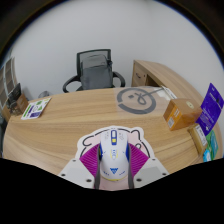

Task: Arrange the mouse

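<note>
1. The white computer mouse [112, 157] (blue accents on its top) sits between the 2 gripper fingers, over a light mouse pad [112, 137] on the wooden desk [90, 115].
2. The gripper [113, 170] has its purple pads [91, 162] close against both flanks of the mouse, so the jaws appear clenched on it.
3. Beyond the mouse, a grey circular mat [136, 98] with a printed figure lies on the desk.
4. To the right stand a cardboard box [180, 111] and a purple package [211, 106].
5. At the left desk edge lies a green-and-white leaflet [37, 108].
6. Behind the desk a grey office chair [95, 70] faces it, against a pale wall [120, 30].
</note>
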Available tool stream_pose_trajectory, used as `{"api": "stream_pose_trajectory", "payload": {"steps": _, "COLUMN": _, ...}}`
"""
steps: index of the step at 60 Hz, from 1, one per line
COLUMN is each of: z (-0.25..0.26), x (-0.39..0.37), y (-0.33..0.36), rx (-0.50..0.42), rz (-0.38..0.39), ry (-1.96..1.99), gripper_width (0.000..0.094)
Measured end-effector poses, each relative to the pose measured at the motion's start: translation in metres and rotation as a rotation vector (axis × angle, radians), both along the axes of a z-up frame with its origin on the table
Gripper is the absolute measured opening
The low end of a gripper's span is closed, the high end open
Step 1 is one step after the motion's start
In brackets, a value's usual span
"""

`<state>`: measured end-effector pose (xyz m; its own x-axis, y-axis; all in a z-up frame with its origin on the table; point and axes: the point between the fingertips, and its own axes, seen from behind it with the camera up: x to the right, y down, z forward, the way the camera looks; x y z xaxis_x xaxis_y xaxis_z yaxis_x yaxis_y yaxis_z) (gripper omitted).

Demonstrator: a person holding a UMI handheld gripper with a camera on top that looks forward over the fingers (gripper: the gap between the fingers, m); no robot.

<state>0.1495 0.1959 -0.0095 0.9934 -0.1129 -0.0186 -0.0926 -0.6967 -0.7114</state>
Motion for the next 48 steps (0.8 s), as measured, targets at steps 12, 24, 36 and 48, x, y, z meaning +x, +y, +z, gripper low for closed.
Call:
{"api": "stream_pose_trajectory", "payload": {"steps": 12, "z": 0.001, "x": 0.0, "y": 0.004, "rx": 0.035, "rz": 0.009, "ry": -0.01, "gripper_width": 0.0458}}
{"api": "stream_pose_trajectory", "payload": {"steps": 24, "z": 0.027, "x": -0.008, "y": -0.014, "rx": 0.035, "rz": -0.004, "ry": 0.016, "gripper_width": 0.0837}}
{"api": "stream_pose_trajectory", "payload": {"steps": 36, "z": 0.067, "x": -0.054, "y": -0.081, "rx": 0.07, "rz": 0.053, "ry": -0.025, "gripper_width": 0.0835}}
{"api": "stream_pose_trajectory", "payload": {"steps": 48, "z": 0.098, "x": -0.119, "y": -0.175, "rx": 0.099, "rz": 0.047, "ry": 0.006, "gripper_width": 0.0834}}
